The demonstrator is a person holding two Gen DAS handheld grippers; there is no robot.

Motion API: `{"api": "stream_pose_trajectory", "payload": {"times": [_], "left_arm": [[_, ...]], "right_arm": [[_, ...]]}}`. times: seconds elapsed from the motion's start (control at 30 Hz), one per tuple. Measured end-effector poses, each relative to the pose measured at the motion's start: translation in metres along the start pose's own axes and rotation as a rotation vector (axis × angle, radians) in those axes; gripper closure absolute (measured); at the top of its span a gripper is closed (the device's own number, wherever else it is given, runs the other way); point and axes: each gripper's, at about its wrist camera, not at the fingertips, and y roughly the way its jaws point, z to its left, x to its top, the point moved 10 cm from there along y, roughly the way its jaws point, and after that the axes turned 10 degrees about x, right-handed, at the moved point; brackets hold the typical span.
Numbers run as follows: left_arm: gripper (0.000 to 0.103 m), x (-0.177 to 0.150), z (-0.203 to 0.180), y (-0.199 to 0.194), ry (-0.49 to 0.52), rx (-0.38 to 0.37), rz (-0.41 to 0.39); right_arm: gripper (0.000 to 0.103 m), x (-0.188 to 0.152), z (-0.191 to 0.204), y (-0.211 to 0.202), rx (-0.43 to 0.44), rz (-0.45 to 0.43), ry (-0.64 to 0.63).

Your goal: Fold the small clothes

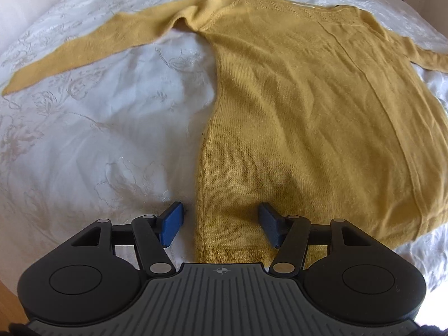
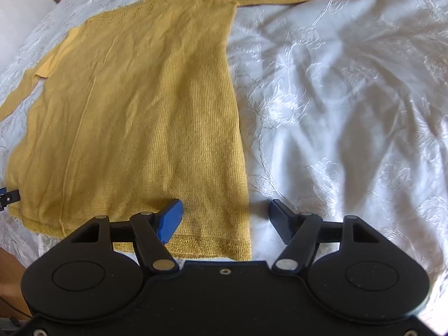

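A mustard-yellow knitted long-sleeved sweater (image 1: 294, 89) lies flat, sleeves spread, on a white embroidered bedspread (image 1: 92, 140). The left gripper (image 1: 221, 225) hangs over the sweater's left hem corner, its blue-padded jaws apart, straddling the side edge and gripping nothing. The right gripper (image 2: 225, 221), jaws wider apart, straddles the right hem corner, also empty.

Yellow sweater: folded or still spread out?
Spread flat: the yellow sweater lies unfolded on the white bedspread, both sleeves stretched outward.
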Motion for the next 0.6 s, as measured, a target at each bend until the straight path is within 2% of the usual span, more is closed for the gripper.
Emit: {"api": "stream_pose_trajectory", "payload": {"times": [0.07, 0.1, 0.17, 0.2, 0.23, 0.27, 0.33, 0.5, 0.6], "left_arm": [[0.046, 0.0, -0.001, 0.003, -0.008, -0.008, 0.004], [0.047, 0.0, -0.001, 0.003, -0.009, -0.007, 0.007], [0.056, 0.0, -0.003, 0.002, -0.008, -0.012, 0.024], [0.06, 0.001, -0.004, 0.001, -0.011, -0.018, 0.036], [0.076, 0.001, -0.006, 0.0, -0.02, -0.036, 0.045], [0.092, 0.001, -0.008, -0.002, -0.029, -0.056, 0.047], [0.096, 0.005, -0.009, -0.008, -0.044, -0.067, 0.046], [0.097, 0.024, 0.007, -0.052, -0.106, -0.119, -0.026], [0.097, 0.02, 0.023, -0.06, -0.125, -0.114, -0.005]], "right_arm": [[0.03, 0.001, 0.001, 0.001, 0.031, 0.002, 0.019], [0.033, 0.001, 0.001, 0.001, 0.051, 0.005, 0.031], [0.05, -0.001, 0.004, 0.003, 0.099, 0.026, 0.064], [0.066, -0.001, 0.005, 0.003, 0.119, 0.038, 0.081], [0.08, -0.002, 0.006, 0.002, 0.125, 0.046, 0.088], [0.083, -0.002, 0.008, 0.001, 0.119, 0.051, 0.084], [0.089, 0.002, 0.016, -0.005, 0.108, 0.048, 0.053], [0.091, 0.016, 0.026, -0.054, 0.116, -0.054, 0.043], [0.092, 0.016, 0.017, -0.066, 0.086, -0.058, 0.071]]}}
